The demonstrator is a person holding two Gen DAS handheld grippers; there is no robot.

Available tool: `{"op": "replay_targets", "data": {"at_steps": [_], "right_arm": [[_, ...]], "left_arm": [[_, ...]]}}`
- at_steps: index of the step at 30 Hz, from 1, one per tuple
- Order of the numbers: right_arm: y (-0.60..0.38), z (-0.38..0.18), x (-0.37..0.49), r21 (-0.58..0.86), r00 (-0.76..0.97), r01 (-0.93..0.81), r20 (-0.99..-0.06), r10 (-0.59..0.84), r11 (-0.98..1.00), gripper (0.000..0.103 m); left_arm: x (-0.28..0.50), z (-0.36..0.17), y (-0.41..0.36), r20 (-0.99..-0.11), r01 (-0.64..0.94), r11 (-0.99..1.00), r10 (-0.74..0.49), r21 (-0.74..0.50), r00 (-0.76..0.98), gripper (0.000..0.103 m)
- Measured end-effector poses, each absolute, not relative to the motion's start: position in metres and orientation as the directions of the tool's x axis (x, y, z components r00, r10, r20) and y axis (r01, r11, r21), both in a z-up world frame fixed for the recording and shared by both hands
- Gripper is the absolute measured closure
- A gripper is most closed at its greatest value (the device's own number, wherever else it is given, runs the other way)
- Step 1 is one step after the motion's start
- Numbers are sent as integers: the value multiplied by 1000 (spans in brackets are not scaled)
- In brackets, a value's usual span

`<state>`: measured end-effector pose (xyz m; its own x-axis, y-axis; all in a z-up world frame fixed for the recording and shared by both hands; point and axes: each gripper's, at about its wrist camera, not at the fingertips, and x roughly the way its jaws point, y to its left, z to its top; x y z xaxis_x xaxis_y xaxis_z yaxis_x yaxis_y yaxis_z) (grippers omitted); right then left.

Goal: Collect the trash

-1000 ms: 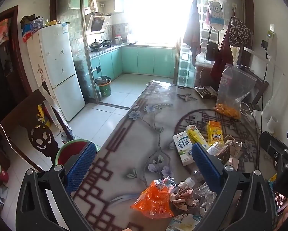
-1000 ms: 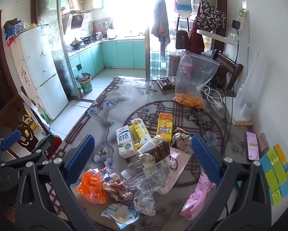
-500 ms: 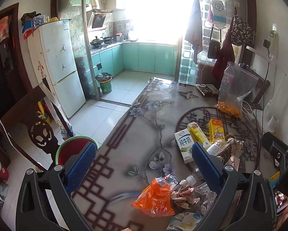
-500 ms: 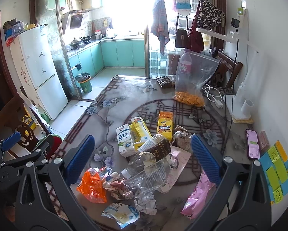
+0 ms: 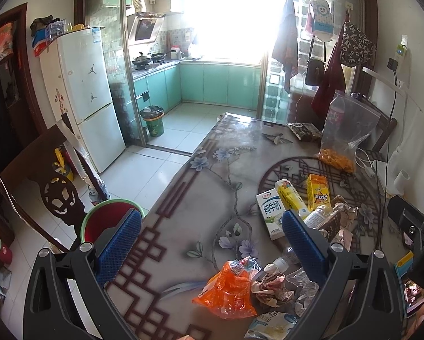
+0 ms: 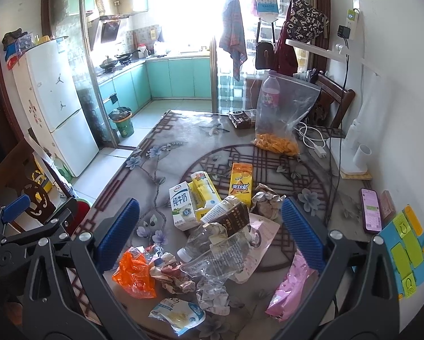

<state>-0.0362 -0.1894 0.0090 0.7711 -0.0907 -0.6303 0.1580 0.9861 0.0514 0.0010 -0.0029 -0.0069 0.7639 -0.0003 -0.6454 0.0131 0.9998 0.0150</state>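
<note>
Both views rose slightly since before — left gripper (image 5: 212,243) and right gripper (image 6: 210,232) gape wide, empty, above seemingly untouched trash pile (image 6: 212,243).

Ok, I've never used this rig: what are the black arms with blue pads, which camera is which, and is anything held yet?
They are two handheld grippers, each with a fisheye camera looking along its fingers. One view is the left gripper, the other the right gripper. Both are open and hold nothing. On the patterned table lie an orange plastic wrapper, a crushed clear plastic bottle, a white milk carton, a yellow juice box and a pink plastic bag. A red bin with green rim stands on the floor beside the table.
</note>
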Motion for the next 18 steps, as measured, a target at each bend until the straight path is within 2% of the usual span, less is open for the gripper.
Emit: {"op": "replay_targets", "data": {"at_steps": [18], "right_arm": [[-189,11,-37,50,771,158,-630,-91,986,4]], "left_arm": [[1,-7,-3,-643,10,1000,1,14,766,8]]}}
